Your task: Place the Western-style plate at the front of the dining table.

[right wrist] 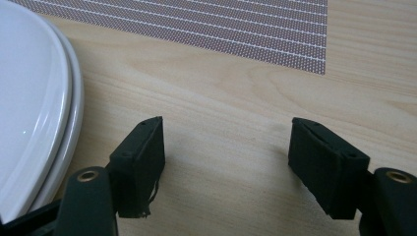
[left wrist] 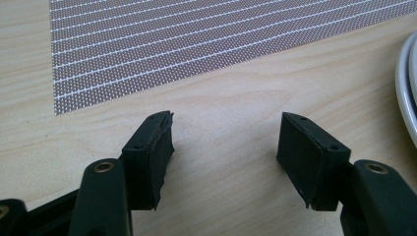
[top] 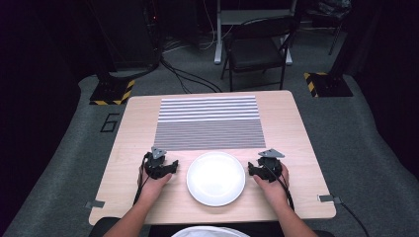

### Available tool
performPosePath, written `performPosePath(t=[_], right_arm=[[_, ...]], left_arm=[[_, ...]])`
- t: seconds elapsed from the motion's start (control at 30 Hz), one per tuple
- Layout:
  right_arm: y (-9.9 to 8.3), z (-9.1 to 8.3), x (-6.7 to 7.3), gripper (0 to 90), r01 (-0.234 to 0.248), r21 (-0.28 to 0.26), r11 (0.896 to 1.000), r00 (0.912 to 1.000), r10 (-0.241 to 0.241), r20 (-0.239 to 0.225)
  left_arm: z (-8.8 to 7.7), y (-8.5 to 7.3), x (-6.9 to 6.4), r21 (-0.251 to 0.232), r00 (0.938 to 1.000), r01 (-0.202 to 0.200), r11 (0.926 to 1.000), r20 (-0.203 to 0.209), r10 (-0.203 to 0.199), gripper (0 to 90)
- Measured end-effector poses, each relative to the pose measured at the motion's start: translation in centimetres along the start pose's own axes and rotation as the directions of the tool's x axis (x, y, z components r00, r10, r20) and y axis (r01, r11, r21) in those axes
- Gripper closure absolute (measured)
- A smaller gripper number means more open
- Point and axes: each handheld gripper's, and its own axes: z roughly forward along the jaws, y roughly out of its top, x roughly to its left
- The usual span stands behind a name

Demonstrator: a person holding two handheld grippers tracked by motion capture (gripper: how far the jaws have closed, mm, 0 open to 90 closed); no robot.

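A white round plate lies near the front edge of the wooden table, between my two hands. My left gripper rests on the table just left of the plate, jaws wide apart with bare wood between them. The plate's rim shows at the right edge of the left gripper view. My right gripper rests just right of the plate, also open and holding nothing. The plate lies to the left of its jaws. A striped grey placemat lies beyond the plate.
The placemat lies flat just ahead of both grippers. Bare wood flanks it on either side. Beyond the table stand a black folding chair and two stand bases with yellow-black tape.
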Motion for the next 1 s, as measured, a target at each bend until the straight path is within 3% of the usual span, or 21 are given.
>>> performPosePath(t=[0.33, 0.4, 0.53, 0.7, 0.83, 0.87, 1.0], right_arm=[[0.0, -0.1, 0.0, 37.1, 0.004, -0.004, 1.000, 0.9999, -0.004, 0.010], [0.1, -0.3, -0.3, 43.1, -0.028, 0.002, 1.000, 0.9995, 0.028, 0.017], [0.3, -0.4, -0.6, 44.7, -0.083, 0.010, 0.996, 0.9965, 0.083, 0.005], [0.4, -1.5, 0.0, 45.4, -0.071, 0.013, 0.997, 0.9975, 0.071, 0.001], [0.8, -2.4, 0.3, 47.5, -0.102, 0.012, 0.995, 0.9943, 0.102, -0.031], [1.2, -3.1, 0.5, 50.1, -0.109, 0.009, 0.994, 0.9929, 0.110, -0.047], [1.7, -3.9, 0.7, 50.3, -0.122, 0.001, 0.992, 0.9910, 0.122, -0.054]], left_arm=[[-0.4, 0.3, 0.4, 0.011, 0.9978, 0.060, 0.9981, 0.026, -0.061, 43.3], [-0.7, 0.3, 0.5, 0.000, 0.9972, 0.068, 0.9977, 0.031, -0.068, 43.6], [-1.3, 0.3, 0.6, -0.018, 0.9951, 0.086, 0.9961, 0.050, -0.085, 43.7], [-1.9, 0.7, 0.1, -0.039, 0.9876, 0.129, 0.9908, 0.095, -0.125, 43.7], [-2.3, 1.1, -0.3, -0.030, 0.9849, 0.140, 0.9897, 0.107, -0.136, 46.3], [-2.5, 1.4, -0.5, -0.027, 0.9818, 0.148, 0.9886, 0.124, -0.144, 48.0], [-3.1, 2.2, -0.8, -0.042, 0.9847, 0.132, 0.9903, 0.120, -0.126, 50.7]])
